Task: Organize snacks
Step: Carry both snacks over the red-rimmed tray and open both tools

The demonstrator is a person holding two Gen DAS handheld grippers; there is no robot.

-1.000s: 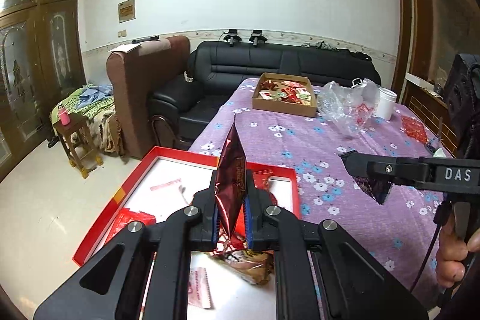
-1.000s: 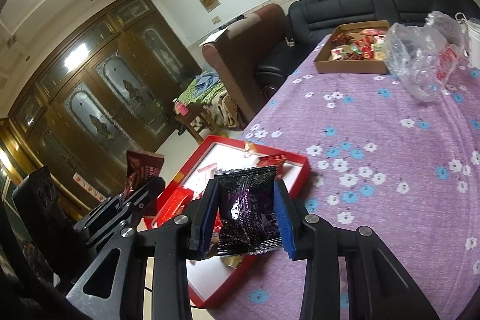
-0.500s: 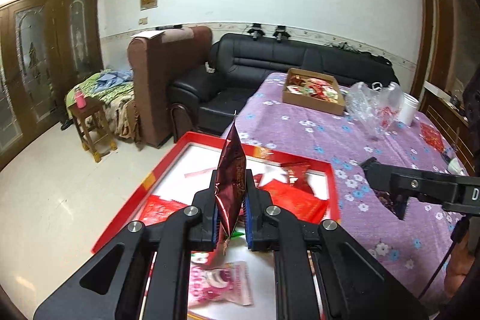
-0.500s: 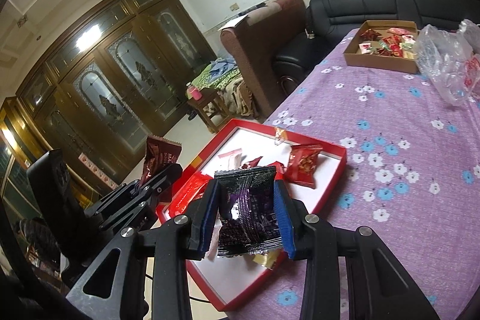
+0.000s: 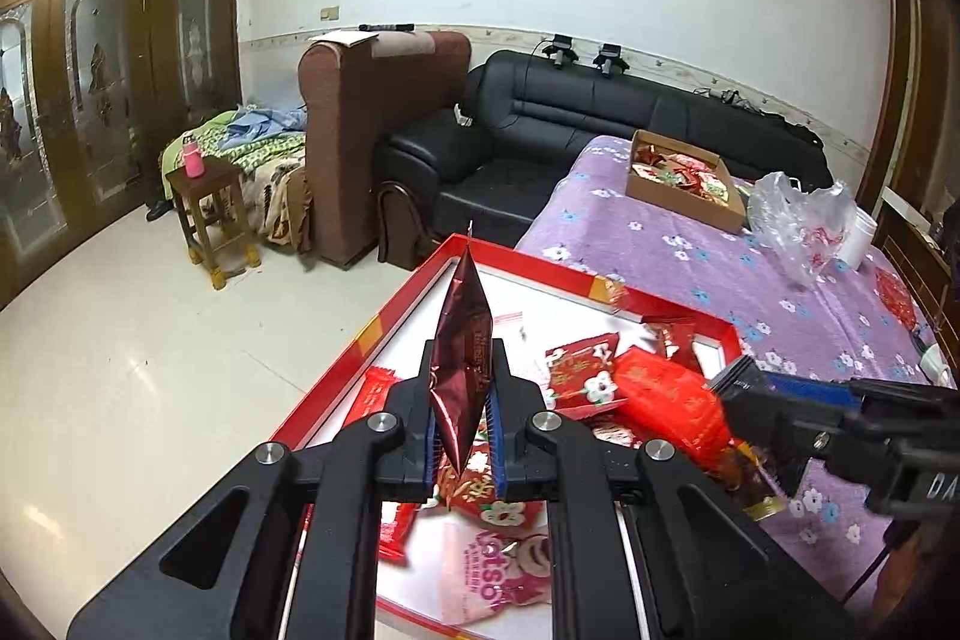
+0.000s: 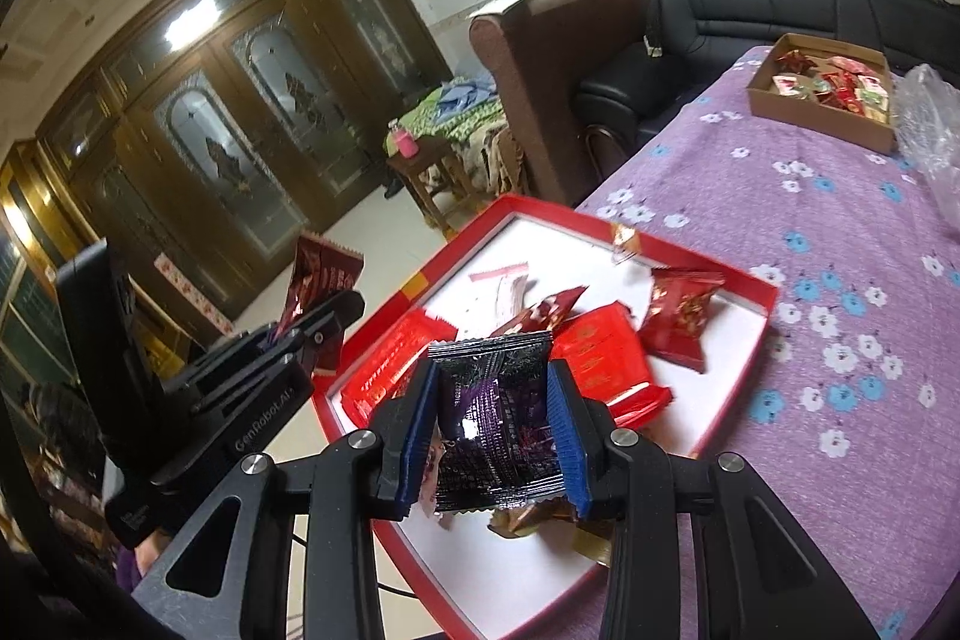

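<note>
Left gripper (image 5: 461, 418) pinches a dark red foil packet (image 5: 463, 364) edge-on and upright between its blue pads, hanging above the near end of the red tray (image 5: 384, 321). Right gripper (image 6: 493, 433) clamps a dark purple packet (image 6: 495, 430) flat between its fingers, over the same tray's near corner (the tray sits at the edge of the purple floral tablecloth (image 6: 840, 244)). Loose red snack packets (image 6: 681, 319) lie scattered inside the tray, and a cardboard box (image 6: 822, 115) of more snacks stands well apart at the far end.

pink packet (image 5: 505, 568) half behind left gripper (image 5: 461, 436), tray (image 6: 744, 334) corner cropped
</note>
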